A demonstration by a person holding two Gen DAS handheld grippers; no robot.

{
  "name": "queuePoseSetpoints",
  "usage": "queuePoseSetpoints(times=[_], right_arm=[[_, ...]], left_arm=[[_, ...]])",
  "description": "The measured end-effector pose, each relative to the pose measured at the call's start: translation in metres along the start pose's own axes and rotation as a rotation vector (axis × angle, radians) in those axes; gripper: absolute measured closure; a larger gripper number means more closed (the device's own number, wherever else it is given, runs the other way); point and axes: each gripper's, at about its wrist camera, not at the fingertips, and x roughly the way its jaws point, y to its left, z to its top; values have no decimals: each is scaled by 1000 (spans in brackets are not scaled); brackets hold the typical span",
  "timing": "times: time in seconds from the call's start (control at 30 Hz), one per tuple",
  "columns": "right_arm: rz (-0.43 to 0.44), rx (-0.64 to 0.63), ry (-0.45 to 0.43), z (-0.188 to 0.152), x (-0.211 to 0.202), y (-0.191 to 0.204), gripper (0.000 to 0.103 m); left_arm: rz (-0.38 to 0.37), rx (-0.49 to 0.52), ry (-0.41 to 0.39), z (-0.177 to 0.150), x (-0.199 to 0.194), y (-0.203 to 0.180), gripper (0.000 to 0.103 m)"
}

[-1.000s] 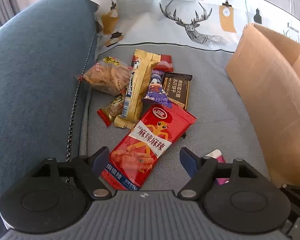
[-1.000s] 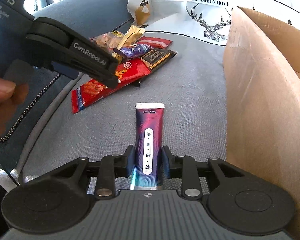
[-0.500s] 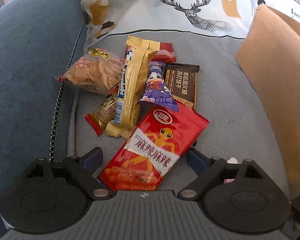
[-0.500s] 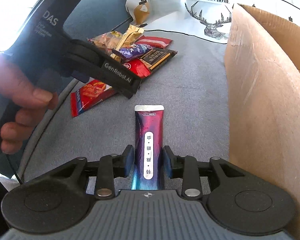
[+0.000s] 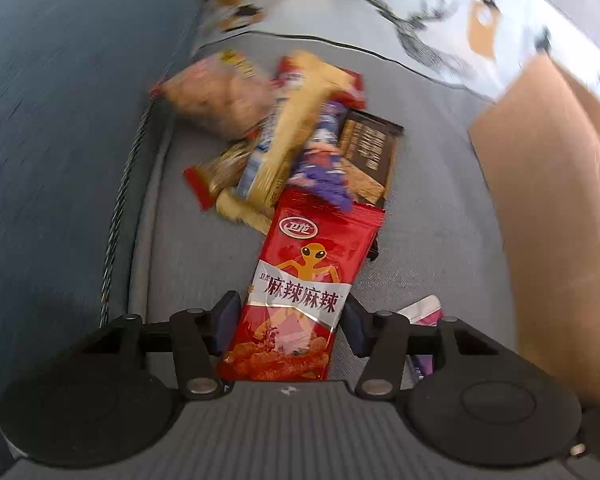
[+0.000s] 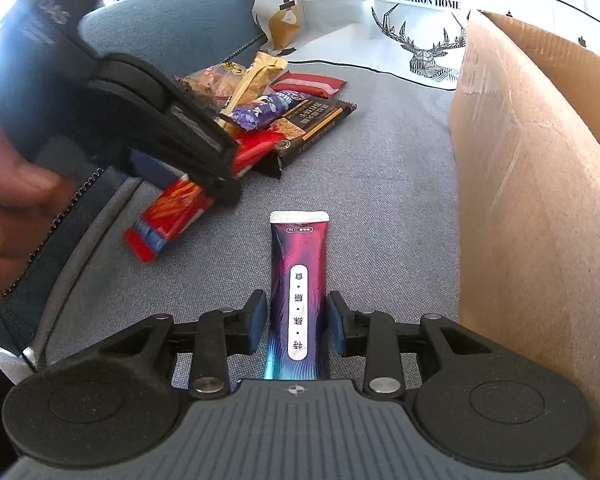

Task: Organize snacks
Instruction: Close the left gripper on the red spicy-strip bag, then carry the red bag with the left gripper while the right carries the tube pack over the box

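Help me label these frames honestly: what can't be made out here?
- Cardboard box inside: both views, its near wall hides the contents.
- Snack pile labels: left wrist view, motion blur.
- Red packet middle: right wrist view, left tongs, closing, cover it.
- Purple stick pack lower end: right tongs' body hides it.

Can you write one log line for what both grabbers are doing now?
left gripper: closing around red snack packet | right gripper: holding purple stick packet | cardboard box: beside, waiting
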Motion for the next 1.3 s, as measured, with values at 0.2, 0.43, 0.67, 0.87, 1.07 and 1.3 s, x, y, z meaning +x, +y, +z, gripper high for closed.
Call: queuePoseSetpoints(times=[0.2, 0.43, 0.67, 0.87, 1.07, 1.3], right_arm=[[0, -2, 0, 1, 0, 0, 68], [1, 0, 0, 1, 0, 0, 68], [-4, -8, -2, 1, 1, 1, 68], [-8, -14, -10, 1, -1, 1, 76], [8, 19, -39, -1, -10, -2, 82], [4, 8, -115, 0, -35, 6, 83]], left_arm=[[25, 24, 1, -1, 1, -3, 35], [69, 87, 2, -4, 8, -11, 25], [91, 162, -13, -8, 9, -21, 41], [82, 184, -28, -8, 6, -25, 50], [46, 157, -76, -7, -11, -24, 51], [28, 157, -195, -15, -47, -29, 51]])
